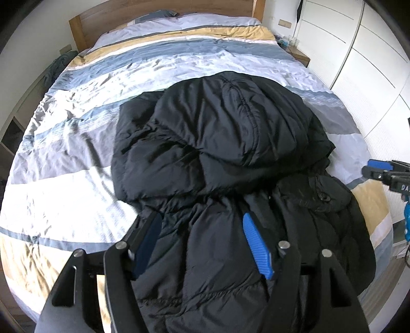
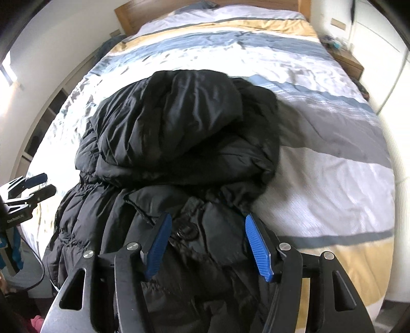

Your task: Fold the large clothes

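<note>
The puffy black padded coat (image 1: 220, 153) lies bunched on the striped bed cover (image 1: 77, 158), half folded, I think; my left gripper (image 1: 202, 225) and right gripper (image 2: 207, 228) hang spread wide, empty, so next I grab its near edge.

Place: home bedroom | Evidence: a double bed (image 1: 77, 143) with striped blue, white and yellow bedding stood against a wooden headboard (image 1: 102, 23) | a wooden nightstand (image 1: 299, 55) sat beside it | white built-in wardrobe doors (image 1: 358, 51) lined the wall.
</note>
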Motion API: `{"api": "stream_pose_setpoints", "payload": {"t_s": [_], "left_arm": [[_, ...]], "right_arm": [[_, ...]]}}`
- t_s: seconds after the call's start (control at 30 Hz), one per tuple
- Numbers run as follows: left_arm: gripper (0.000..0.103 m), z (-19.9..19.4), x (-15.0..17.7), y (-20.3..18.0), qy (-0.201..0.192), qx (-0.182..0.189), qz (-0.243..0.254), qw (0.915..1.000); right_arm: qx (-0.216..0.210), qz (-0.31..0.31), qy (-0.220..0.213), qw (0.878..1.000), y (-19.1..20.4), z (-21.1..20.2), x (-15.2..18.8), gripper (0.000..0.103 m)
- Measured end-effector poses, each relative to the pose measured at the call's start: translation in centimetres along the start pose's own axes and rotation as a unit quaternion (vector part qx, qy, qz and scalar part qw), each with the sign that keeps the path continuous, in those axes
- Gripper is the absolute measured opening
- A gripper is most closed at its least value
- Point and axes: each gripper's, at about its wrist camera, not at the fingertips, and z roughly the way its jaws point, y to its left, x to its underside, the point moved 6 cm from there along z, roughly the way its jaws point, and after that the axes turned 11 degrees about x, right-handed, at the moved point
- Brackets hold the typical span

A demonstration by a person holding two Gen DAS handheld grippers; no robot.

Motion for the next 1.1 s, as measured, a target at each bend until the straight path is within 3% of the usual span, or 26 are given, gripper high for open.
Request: {"api": "stream_pose_setpoints", "payload": {"t_s": [0.63, 0.73, 1.1], "left_arm": [[0.066, -4.3, 1.1, 2.5, 0.007, -0.052, -0.009, 0.9986], [0.066, -4.8, 0.9, 2.3, 0.002, -0.062, 0.001, 0.9981], [0.066, -6.4, 1.0, 2.6, -0.005, -0.069, 0.007, 0.9976]], "right_arm": [[0.026, 0.087, -0.001, 0.996, -5.8, -5.0, 3.2, 0.079], [0.024, 0.096, -0.007, 0.995, -6.4, -5.6, 3.4, 0.091], [0.027, 0.118, -0.016, 0.993, -8.4, -6.0, 4.7, 0.1]]}}
